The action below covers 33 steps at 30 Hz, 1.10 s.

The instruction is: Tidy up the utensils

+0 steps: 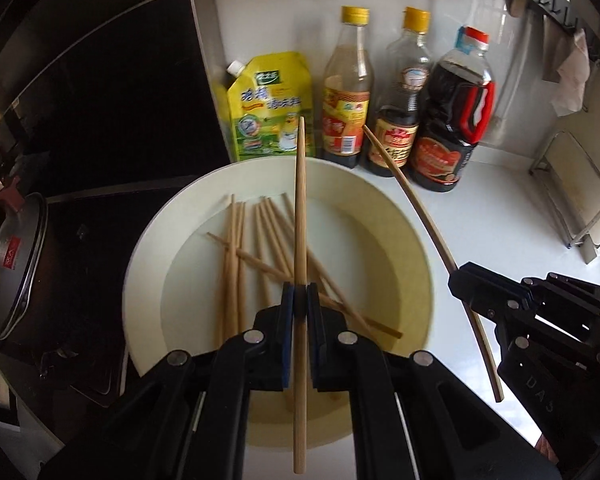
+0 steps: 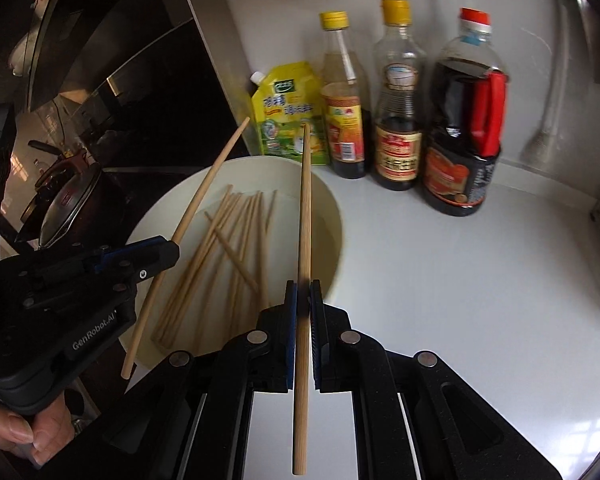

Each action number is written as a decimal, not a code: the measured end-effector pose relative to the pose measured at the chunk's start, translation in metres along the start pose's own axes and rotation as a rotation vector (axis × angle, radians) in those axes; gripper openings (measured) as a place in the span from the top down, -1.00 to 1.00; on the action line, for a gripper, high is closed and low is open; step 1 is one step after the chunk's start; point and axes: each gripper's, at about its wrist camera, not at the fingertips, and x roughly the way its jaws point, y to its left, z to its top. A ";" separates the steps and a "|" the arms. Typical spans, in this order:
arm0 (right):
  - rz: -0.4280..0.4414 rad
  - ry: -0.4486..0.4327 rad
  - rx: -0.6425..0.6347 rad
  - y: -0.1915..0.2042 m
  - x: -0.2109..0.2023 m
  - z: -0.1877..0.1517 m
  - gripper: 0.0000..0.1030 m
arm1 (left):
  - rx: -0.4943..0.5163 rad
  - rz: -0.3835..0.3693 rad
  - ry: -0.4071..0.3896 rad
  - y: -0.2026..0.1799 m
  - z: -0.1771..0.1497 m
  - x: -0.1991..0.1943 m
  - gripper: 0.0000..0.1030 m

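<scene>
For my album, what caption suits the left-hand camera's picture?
Left tongs and right tongs each lift one chopstick above a white bowl.

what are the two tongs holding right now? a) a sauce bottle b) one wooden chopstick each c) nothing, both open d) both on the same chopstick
b: the left tongs are shut on one pale wooden chopstick, and the right tongs on another wooden chopstick, both above the round white bowl.

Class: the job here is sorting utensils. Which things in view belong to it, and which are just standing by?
Job: left gripper and right gripper, each shut on a chopstick; loose chopsticks; plate.

Standing by: yellow pouch; three bottles; pot.
</scene>
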 end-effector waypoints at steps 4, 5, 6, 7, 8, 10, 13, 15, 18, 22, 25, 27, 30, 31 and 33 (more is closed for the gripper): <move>0.023 0.056 0.004 0.018 0.034 0.011 0.88 | -0.026 0.019 0.030 0.027 0.001 0.018 0.86; 0.025 0.068 0.009 0.021 0.040 0.012 0.88 | -0.032 0.020 0.037 0.032 0.001 0.023 0.86; 0.027 0.081 0.013 0.022 0.046 0.013 0.88 | -0.038 0.021 0.044 0.036 0.002 0.027 0.86; 0.025 0.095 0.016 0.024 0.052 0.015 0.88 | -0.044 0.019 0.048 0.038 0.002 0.031 0.86; 0.025 0.107 0.018 0.026 0.057 0.018 0.88 | -0.048 0.018 0.053 0.041 0.003 0.035 0.86; 0.022 0.121 0.014 0.028 0.065 0.021 0.88 | -0.056 0.017 0.062 0.046 0.003 0.041 0.85; 0.017 0.118 0.023 0.028 0.067 0.024 0.84 | -0.068 0.007 0.078 0.052 0.003 0.048 0.85; 0.021 0.105 0.039 0.025 0.064 0.024 0.72 | -0.078 0.006 0.077 0.055 0.004 0.049 0.76; 0.008 0.088 0.046 0.022 0.060 0.024 0.72 | -0.090 0.003 0.067 0.058 0.005 0.049 0.48; -0.002 0.079 0.056 0.020 0.056 0.024 0.72 | -0.111 0.020 0.068 0.063 0.006 0.045 0.15; -0.011 0.072 0.053 0.020 0.048 0.021 0.72 | -0.135 0.036 0.049 0.067 0.006 0.037 -0.35; -0.017 0.068 0.053 0.021 0.043 0.018 0.72 | -0.133 0.041 0.030 0.068 0.005 0.030 -0.36; -0.025 0.066 0.059 0.020 0.037 0.014 0.66 | -0.127 0.043 0.022 0.069 0.005 0.023 -0.36; -0.027 0.065 0.063 0.020 0.034 0.013 0.62 | -0.129 0.041 0.019 0.069 0.004 0.021 -0.36; -0.028 0.064 0.069 0.020 0.029 0.009 0.62 | -0.132 0.038 0.014 0.070 0.003 0.017 -0.36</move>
